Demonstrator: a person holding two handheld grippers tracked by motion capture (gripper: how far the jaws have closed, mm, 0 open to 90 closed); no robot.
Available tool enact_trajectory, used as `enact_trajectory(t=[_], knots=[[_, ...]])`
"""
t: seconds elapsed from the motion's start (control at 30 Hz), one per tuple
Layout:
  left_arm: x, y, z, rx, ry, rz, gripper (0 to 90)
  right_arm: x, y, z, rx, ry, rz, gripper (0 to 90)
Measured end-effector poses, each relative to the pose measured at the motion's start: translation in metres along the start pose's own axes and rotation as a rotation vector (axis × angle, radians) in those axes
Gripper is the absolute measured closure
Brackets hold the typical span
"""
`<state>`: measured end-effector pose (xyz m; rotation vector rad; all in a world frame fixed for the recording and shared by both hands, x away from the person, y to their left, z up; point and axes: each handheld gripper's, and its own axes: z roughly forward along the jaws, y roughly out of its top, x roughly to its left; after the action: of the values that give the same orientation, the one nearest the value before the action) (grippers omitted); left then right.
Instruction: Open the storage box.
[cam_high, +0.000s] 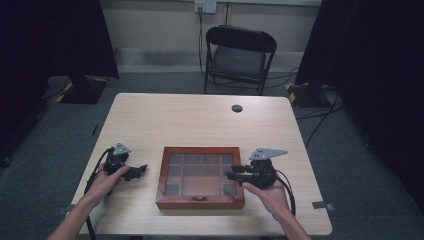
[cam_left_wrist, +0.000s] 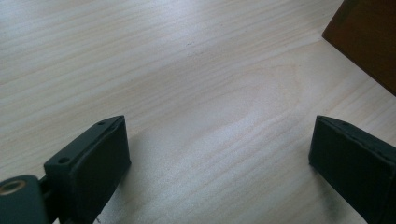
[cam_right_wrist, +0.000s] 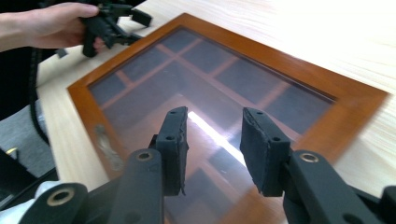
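The wooden box (cam_high: 200, 177) with its glass lid sits flat and closed at the near middle of the table (cam_high: 200, 112), its small metal clasp (cam_high: 199, 198) on the near edge. The right gripper (cam_high: 233, 173) hovers over the box's right side, jaws parted a little with nothing between them. The left gripper (cam_high: 141, 170) rests on the table just left of the box, jaws spread wide and empty. By my reckoning nothing has begun: the lid remains to be opened.

A shallow reddish-brown wooden box (cam_high: 200, 177) lies flat near the front edge of the pale counter (cam_high: 200, 120), its glass-paned lid shut over a grid of dark compartments, a small metal clasp at its front side
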<state>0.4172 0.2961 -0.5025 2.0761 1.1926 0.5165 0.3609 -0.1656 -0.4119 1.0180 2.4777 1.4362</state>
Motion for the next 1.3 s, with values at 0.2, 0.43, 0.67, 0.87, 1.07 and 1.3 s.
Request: enact_trajectory(t=[0.2, 0.43, 0.67, 0.87, 1.07, 1.3], knots=[[0.0, 0.0, 0.0, -0.001, 0.0, -0.001, 4.5, 0.015, 0.008, 0.008, 0.007, 0.07, -0.028, 65.6], [0.0, 0.0, 0.0, -0.002, -0.001, -0.003, 4.4, 0.032, 0.021, 0.025, 0.052, 0.138, -0.078, 69.8], [0.0, 0.0, 0.0, 0.001, -0.005, 0.0, 4.2, 0.05, 0.03, 0.049, 0.079, 0.227, -0.123, 74.8], [0.0, 0.0, 0.0, 0.001, -0.005, 0.0, 4.2, 0.057, 0.019, 0.06, 0.141, 0.256, -0.143, 77.4], [0.0, 0.0, 0.0, 0.002, -0.006, -0.001, 4.2, 0.057, 0.007, 0.063, 0.178, 0.266, -0.157, 80.8], [0.001, 0.0, 0.0, 0.002, -0.007, -0.001, 4.1, 0.058, -0.001, 0.07, 0.208, 0.264, -0.175, 80.9]])
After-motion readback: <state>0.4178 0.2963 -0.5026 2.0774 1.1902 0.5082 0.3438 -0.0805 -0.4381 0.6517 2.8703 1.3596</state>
